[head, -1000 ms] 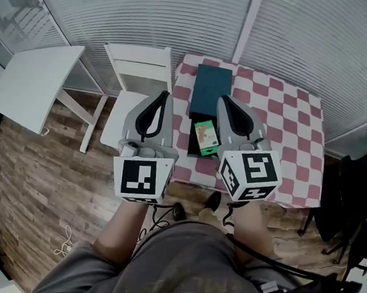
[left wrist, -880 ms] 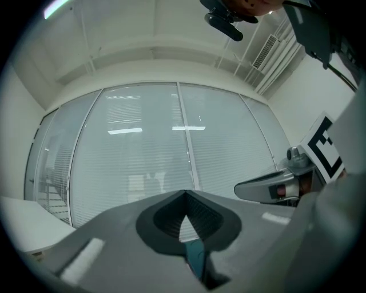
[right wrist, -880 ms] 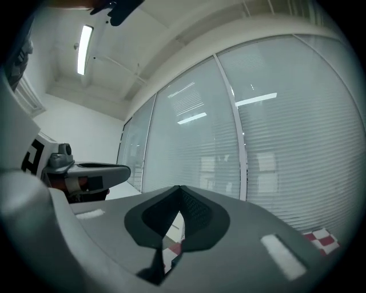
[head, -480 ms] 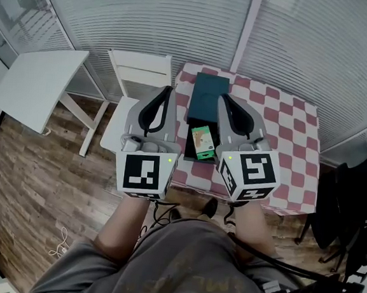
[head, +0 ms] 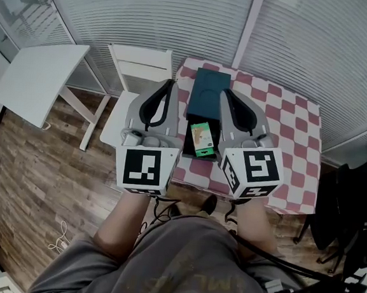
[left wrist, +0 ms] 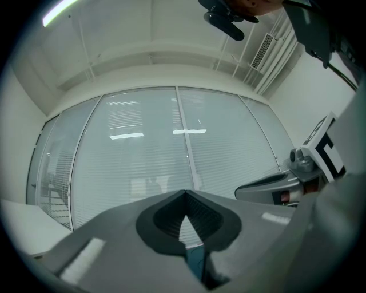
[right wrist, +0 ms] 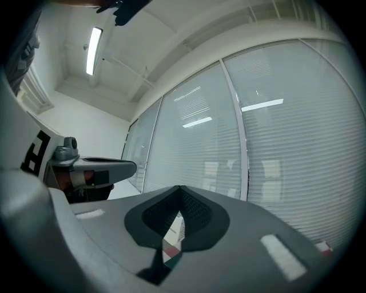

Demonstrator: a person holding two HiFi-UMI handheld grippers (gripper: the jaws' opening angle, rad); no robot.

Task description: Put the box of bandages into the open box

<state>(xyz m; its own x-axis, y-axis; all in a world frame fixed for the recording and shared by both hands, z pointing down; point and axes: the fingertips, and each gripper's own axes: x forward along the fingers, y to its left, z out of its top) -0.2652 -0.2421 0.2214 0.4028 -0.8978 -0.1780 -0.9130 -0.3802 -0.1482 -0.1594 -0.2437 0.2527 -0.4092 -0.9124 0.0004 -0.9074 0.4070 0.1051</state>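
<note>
The green and beige box of bandages (head: pixel 202 140) lies in the open black box (head: pixel 187 151) on the checkered table (head: pixel 281 119). The box's dark teal lid (head: pixel 208 94) stands open behind it. My left gripper (head: pixel 170 83) hangs shut above the table's left edge, left of the boxes, with nothing in it. To their right my right gripper (head: pixel 225 95) is shut and also empty. In the left gripper view the jaws (left wrist: pixel 185 191) meet at the tips and point at the window blinds. The right gripper view shows the same of its jaws (right wrist: pixel 180 187).
A white chair (head: pixel 136 65) stands against the table's left side, and a white side table (head: pixel 36 79) is further left. A dark chair (head: pixel 358 190) stands at the right. Window blinds run behind the table. The floor is wood.
My left gripper has lifted a little. The right gripper has barely moved. The box of bandages stays where it was in the open box.
</note>
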